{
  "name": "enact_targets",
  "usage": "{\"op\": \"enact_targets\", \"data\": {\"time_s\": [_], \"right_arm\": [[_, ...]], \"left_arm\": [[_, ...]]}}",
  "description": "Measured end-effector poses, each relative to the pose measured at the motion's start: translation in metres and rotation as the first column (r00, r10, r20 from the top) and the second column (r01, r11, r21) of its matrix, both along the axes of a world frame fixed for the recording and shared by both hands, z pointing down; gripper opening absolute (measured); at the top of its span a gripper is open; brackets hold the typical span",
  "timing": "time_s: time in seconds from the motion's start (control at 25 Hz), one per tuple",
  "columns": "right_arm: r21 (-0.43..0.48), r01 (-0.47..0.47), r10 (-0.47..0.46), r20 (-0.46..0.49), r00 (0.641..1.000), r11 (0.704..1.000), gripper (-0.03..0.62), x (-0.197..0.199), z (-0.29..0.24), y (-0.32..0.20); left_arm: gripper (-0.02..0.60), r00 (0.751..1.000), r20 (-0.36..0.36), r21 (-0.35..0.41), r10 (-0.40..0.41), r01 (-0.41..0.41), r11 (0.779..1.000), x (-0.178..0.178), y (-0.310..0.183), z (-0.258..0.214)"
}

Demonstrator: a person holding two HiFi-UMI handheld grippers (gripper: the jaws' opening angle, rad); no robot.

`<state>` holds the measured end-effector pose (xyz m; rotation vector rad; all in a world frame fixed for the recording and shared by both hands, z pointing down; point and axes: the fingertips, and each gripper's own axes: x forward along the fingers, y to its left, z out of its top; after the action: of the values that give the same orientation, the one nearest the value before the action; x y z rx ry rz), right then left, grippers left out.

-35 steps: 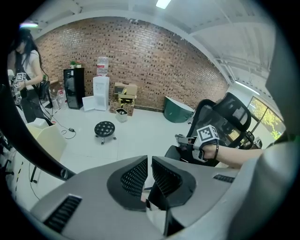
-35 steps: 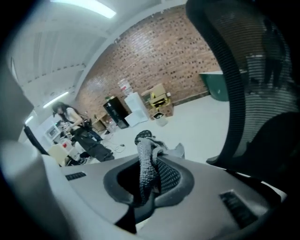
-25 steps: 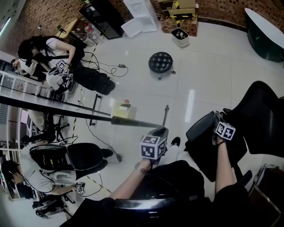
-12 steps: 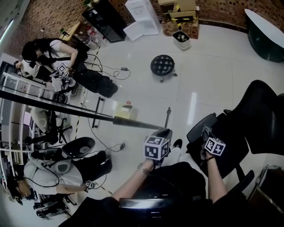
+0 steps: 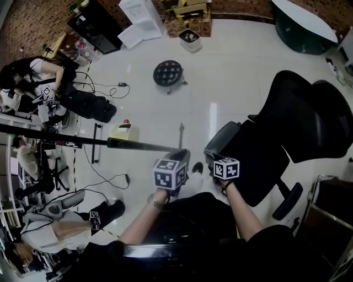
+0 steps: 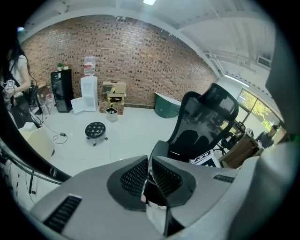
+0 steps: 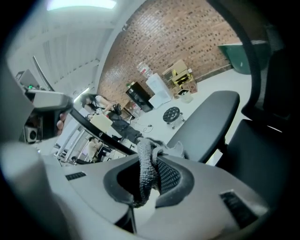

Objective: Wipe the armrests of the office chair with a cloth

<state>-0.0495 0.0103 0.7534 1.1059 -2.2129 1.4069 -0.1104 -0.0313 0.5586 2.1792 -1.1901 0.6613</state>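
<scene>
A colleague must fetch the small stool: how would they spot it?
Start at the red brick wall and look onto the glossy white floor before it. The low round black tufted stool on casters stands alone there; unlike the black high-backed office chair, it has no backrest.

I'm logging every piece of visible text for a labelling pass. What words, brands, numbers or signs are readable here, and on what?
No word, brand or number can be read in any view.
Left gripper's marker cube: black-and-white square patterns, no letters.
Right gripper's marker cube: the same, patterns only.
Cardboard boxes by the brick wall: any print is too small to read.
</scene>
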Motion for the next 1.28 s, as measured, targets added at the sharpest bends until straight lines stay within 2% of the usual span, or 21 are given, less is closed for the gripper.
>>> {"op": "enact_targets", "data": {"time_s": [0.08, 0.2, 0.36, 0.48, 0.6, 0.68, 0.92, 1.08, 1.28], "right_arm": [[0.013, -0.073, 0.074, -0.006, 0.997, 0.997, 0.049, 0.018, -0.022, -0.007], [0.018, -0.171, 0.172, -0.068, 0.983, 0.985, 0.049, 0.049, -0.051, -0.012], [0.054, -0.285, 0.289, -0.101, 0.952, 0.957, 0.049, 0.074, -0.096, -0.007], [0.100, -0.335, 0.344, -0.095, 0.934, 0.937, 0.049, 0.062, -0.128, -0.007], [0.113, -0.379, 0.393, -0.160, 0.906, 0.919, 0.049, 0.035, -0.143, 0.008], [0.127, -0.411, 0.428, -0.192, 0.883, 0.903, 0.050, 0.022, -0.155, 0.019], [0.164, -0.376, 0.407, -0.256, 0.877, 0.912, 0.050, 0.018, -0.178, 0.029], [0.180, -0.357, 0.393, -0.246, 0.886, 0.917, 0.050, 0.021, -0.178, 0.028], [0.176, -0.293, 0.327, -0.210, 0.922, 0.940, 0.050, 0.010, -0.185, 0.019]], "left_arm": [[0.035, 1.000, -0.003, 0.000, 0.028, -0.028, 1.000, 0.009, -0.001, -0.002], [0.035, 0.995, -0.017, 0.014, 0.097, -0.097, 0.995, 0.029, -0.005, -0.010], [0.035, 0.972, -0.054, 0.089, 0.230, -0.225, 0.970, 0.058, -0.013, -0.032], [0.035, 0.958, -0.088, 0.118, 0.273, -0.263, 0.958, 0.065, -0.015, -0.041], [0.035, 0.944, -0.122, 0.097, 0.308, -0.298, 0.950, 0.056, 0.011, -0.037], [0.035, 0.936, -0.112, 0.069, 0.334, -0.328, 0.942, 0.050, 0.031, -0.028], [0.035, 0.931, -0.096, 0.068, 0.353, -0.347, 0.935, 0.058, 0.041, -0.026], [0.035, 0.948, -0.088, 0.092, 0.307, -0.299, 0.950, 0.059, 0.034, -0.026], [0.035, 0.962, -0.081, 0.099, 0.261, -0.253, 0.962, 0.065, 0.019, -0.031]]}}
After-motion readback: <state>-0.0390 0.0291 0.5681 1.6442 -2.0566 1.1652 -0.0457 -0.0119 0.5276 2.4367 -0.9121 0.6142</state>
